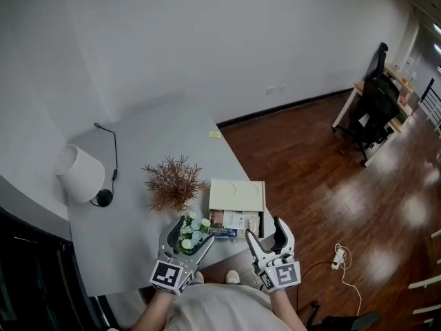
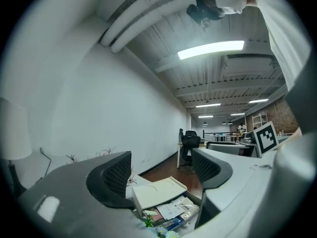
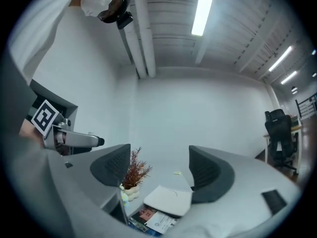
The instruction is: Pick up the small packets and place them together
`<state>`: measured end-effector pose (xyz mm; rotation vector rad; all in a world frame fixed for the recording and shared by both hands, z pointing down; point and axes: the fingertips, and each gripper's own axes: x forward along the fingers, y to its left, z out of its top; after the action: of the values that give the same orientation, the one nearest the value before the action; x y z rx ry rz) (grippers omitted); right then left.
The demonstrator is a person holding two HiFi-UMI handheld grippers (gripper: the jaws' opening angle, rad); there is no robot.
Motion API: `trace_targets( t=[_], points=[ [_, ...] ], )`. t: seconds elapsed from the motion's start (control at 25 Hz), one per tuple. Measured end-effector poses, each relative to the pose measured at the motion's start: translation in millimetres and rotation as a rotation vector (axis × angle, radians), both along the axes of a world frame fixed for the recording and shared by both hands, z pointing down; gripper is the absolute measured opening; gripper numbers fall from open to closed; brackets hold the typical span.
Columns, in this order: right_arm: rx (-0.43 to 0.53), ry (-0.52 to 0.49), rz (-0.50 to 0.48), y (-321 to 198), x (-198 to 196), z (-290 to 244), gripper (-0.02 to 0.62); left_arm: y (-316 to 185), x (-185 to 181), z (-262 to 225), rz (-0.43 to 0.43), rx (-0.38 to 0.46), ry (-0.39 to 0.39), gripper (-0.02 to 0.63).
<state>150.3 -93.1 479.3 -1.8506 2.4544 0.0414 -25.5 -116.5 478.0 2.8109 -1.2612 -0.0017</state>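
Several small packets (image 1: 234, 223) lie in an open white box, its flat lid (image 1: 236, 195) lying over the far part. The box stands at the near right corner of the grey table (image 1: 138, 212). My left gripper (image 1: 189, 234) is held over the white flowers just left of the box, open and empty. My right gripper (image 1: 267, 232) hangs at the box's right end, jaws wide open with nothing between them. The left gripper view shows its gripper (image 2: 161, 175) above the packets (image 2: 173, 209). In the right gripper view, its gripper (image 3: 159, 170) frames the lid (image 3: 168, 200) and packets (image 3: 153, 221).
A white lamp (image 1: 79, 173) lies at the table's left. A dried reddish plant (image 1: 173, 183) and a pot of white flowers (image 1: 193, 232) stand beside the box. A yellow note (image 1: 215, 134) sits at the far edge. An office chair (image 1: 375, 109) and power strip (image 1: 337, 257) are on the wooden floor.
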Motion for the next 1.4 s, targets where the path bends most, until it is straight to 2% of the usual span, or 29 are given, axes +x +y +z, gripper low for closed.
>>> trace_targets(
  t=[0.08, 0.12, 0.24, 0.36, 0.44, 0.56, 0.72, 0.76, 1.04, 1.2, 1.24, 1.28, 1.36, 1.4],
  points=[
    [-0.010, 0.020, -0.028, 2.6, 0.4, -1.7, 0.362, 0.3, 7.1, -0.5, 0.009, 0.010, -0.028, 0.390],
    [-0.018, 0.032, -0.043, 3.1, 0.5, -0.2, 0.342, -0.6, 9.0, 0.8, 0.002, 0.003, -0.036, 0.372],
    [-0.071, 0.080, -0.113, -0.5, -2.3, 15.3, 0.342, -4.7, 11.0, -0.2, -0.002, -0.031, 0.024, 0.364],
    [-0.183, 0.150, -0.195, -11.0, -5.8, 51.7, 0.342, -8.0, 8.8, -3.4, -0.009, -0.024, 0.058, 0.364],
    [-0.291, 0.247, -0.260, -20.7, -9.0, 92.8, 0.342, -10.0, 5.4, -2.3, -0.025, -0.023, 0.048, 0.364],
    [-0.444, 0.443, -0.375, -34.4, -17.4, 159.4, 0.341, -11.4, -1.3, 2.6, -0.060, -0.039, 0.030, 0.362],
    [-0.588, 0.648, -0.483, -55.6, -23.0, 225.4, 0.330, -10.0, -10.9, 6.2, -0.088, -0.049, 0.007, 0.347],
    [-0.615, 0.696, -0.504, -60.7, -23.2, 237.9, 0.284, -9.8, -12.7, 7.1, -0.096, -0.053, 0.003, 0.347],
    [-0.752, 0.978, -0.666, -66.2, -34.0, 306.4, 0.282, -10.3, -25.5, 12.4, -0.143, -0.067, -0.015, 0.344],
    [-0.743, 1.124, -0.643, -71.8, -30.5, 321.4, 0.281, -8.2, -29.8, 12.2, -0.160, -0.068, -0.022, 0.342],
    [-0.737, 1.145, -0.632, -73.6, -29.8, 320.6, 0.220, -7.8, -32.0, 13.2, -0.166, -0.068, -0.024, 0.339],
    [-0.732, 1.162, -0.629, -73.7, -29.0, 320.7, 0.197, -7.5, -34.2, 13.8, -0.172, -0.068, -0.026, 0.337],
    [-0.726, 1.174, -0.640, -68.6, -30.9, 318.8, 0.031, -7.3, -38.3, 15.0, -0.183, -0.069, -0.026, 0.333],
    [-0.720, 1.170, -0.641, -65.6, -32.6, 315.7, 0.008, -7.3, -40.0, 16.0, -0.187, -0.070, -0.025, 0.333]
  ],
)
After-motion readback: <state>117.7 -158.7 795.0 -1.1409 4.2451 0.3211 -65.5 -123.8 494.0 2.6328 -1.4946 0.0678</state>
